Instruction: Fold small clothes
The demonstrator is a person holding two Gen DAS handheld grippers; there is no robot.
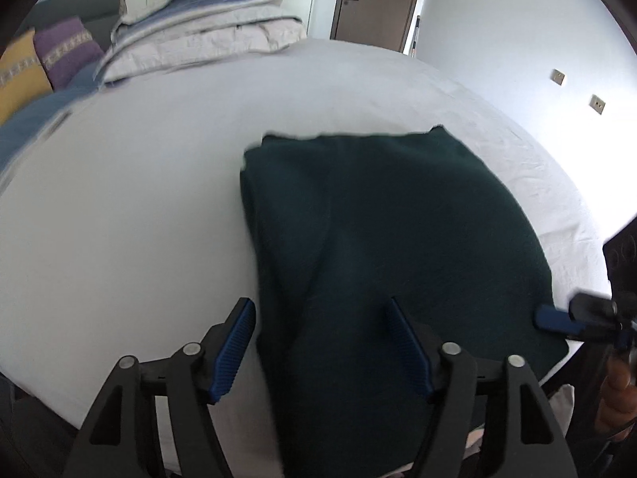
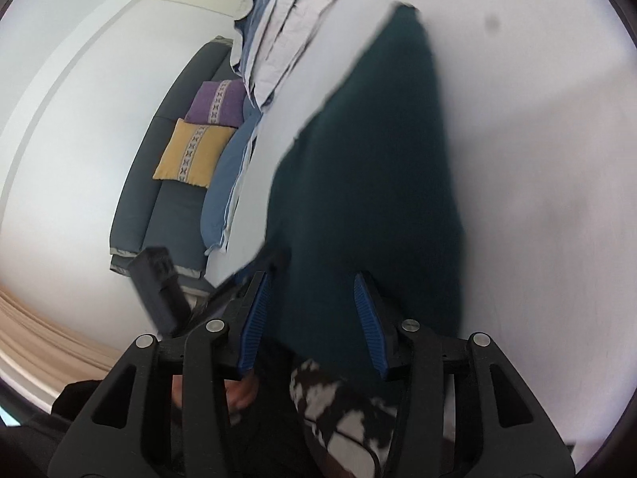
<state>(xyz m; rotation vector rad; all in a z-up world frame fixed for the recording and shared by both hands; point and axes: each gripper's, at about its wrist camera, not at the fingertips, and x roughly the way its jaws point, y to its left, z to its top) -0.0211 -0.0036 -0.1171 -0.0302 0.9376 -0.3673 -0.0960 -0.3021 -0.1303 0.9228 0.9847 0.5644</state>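
Nearest in the left wrist view we note the left gripper [image 1: 322,342], jaws standing wide apart. The near left edge of the dark green knitted garment [image 1: 382,239] lies between its blue ribbed pads, but the pads do not press on it; nothing is held.

The right gripper [image 2: 314,322] shows in its own view with jaws partly open over the garment's near end. We see no cloth pinched between them. In the left wrist view its blue tip sits at the garment's near right corner, touching or just beside it; blur prevents a firmer reading.

The garment lies flat on the white bed sheet [image 1: 139,183], already folded to a rough rectangle. Its long axis runs from the near edge away toward the far side. Both grippers sit at the near end, left at the left edge, right at the right corner, so we judge a fold along that axis would start here.

Far left: a stack of folded pale and blue bedding [image 1: 207,32].

Hidden: the garment's nearest hem is cut off behind the gripper bodies. Layer count underneath cannot be told.
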